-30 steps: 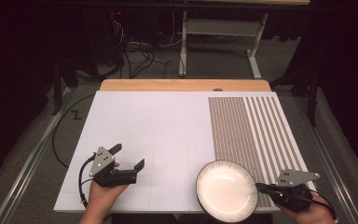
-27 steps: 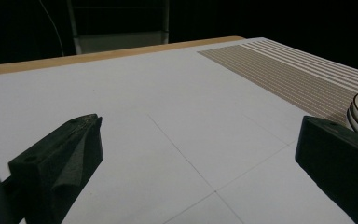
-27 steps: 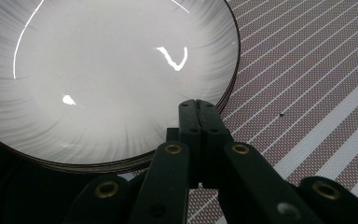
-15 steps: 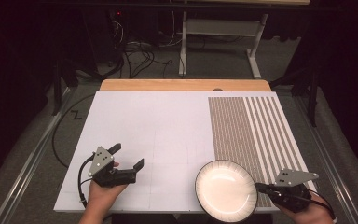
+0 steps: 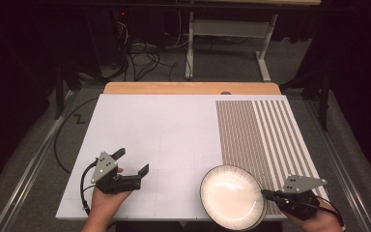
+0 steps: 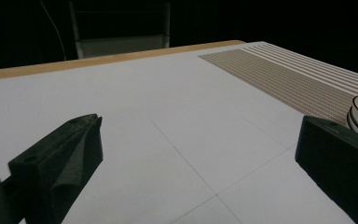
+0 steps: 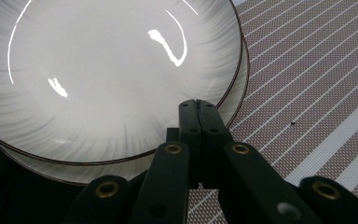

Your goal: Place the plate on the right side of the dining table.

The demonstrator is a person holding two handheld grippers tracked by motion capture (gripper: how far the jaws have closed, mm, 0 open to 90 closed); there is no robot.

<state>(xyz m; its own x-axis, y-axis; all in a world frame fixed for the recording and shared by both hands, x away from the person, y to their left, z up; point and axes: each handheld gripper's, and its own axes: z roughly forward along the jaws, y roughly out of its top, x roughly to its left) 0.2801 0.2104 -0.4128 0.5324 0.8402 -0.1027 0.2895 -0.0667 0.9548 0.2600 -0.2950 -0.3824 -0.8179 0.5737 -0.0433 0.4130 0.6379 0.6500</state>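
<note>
R gripper [image 5: 266,193] is clamped on the rim of the stacked plates [image 5: 231,195], which have slid a bit left along the table [image 5: 164,130] edge since 1 s ago, so carry is underway. L gripper [image 5: 133,164], jaws apart, idles well left of plates.

stacked white plates [image 5: 231,195], table's near edge

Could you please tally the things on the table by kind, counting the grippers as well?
Plates: 2, stacked one on the other
Grippers: 2, the left gripper and the right gripper
Total: 4
</note>
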